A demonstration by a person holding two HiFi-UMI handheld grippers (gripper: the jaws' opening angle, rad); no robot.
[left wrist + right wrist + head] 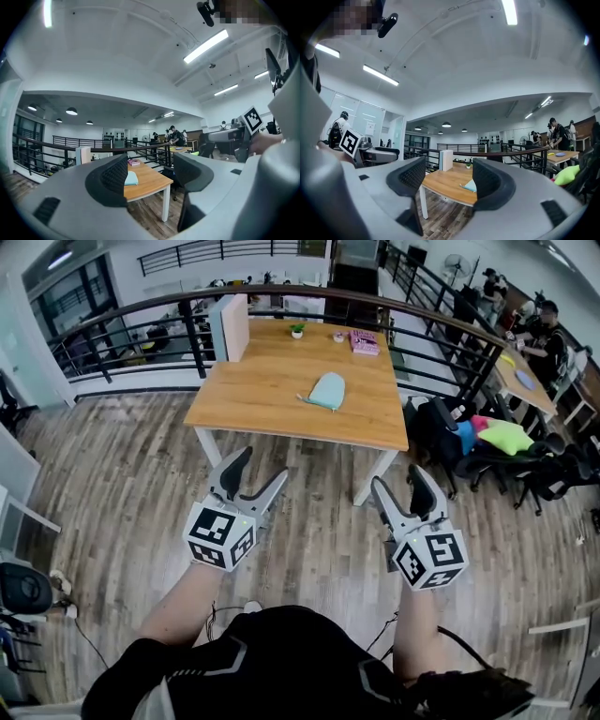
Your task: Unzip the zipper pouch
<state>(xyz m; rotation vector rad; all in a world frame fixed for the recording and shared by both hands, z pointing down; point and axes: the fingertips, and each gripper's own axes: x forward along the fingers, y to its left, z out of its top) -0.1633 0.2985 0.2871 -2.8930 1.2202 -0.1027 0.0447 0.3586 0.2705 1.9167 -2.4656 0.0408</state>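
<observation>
Nearest, short of the counter [272, 381] and over the plank floor [122, 493]: left gripper [261, 467], marker cube toward the body, at the end of a bare forearm. Points level toward the counter's near edge. Jaws spread wide, nothing between the pads. Through the gap in the left gripper view, only the counter's corner and floor.

Beside it, equally short of the counter, off its near right corner: right gripper [397, 479]. Also level, also aimed at the counter. Jaws spread wide, gripping nothing. Through the gap in the right gripper view, the counter's top and one white leg.

Farther on, on the counter, right of its middle: pouch [327, 390], pale green, lying flat, well apart from both grippers. Zipper too small to read.

Along the counter's far edge: white box [230, 326] upright at the far left corner, small plant [297, 331] and cup [338, 337] near the far middle, pink book [364, 341] toward the far right.

Behind the counter and round its left: dark railing [141, 324]. Right of the counter: chairs [450, 432] piled with bags, and a green cushion [506, 437]. Farthest, beyond the counter's right side and the railing: people [547, 334] at another table.
</observation>
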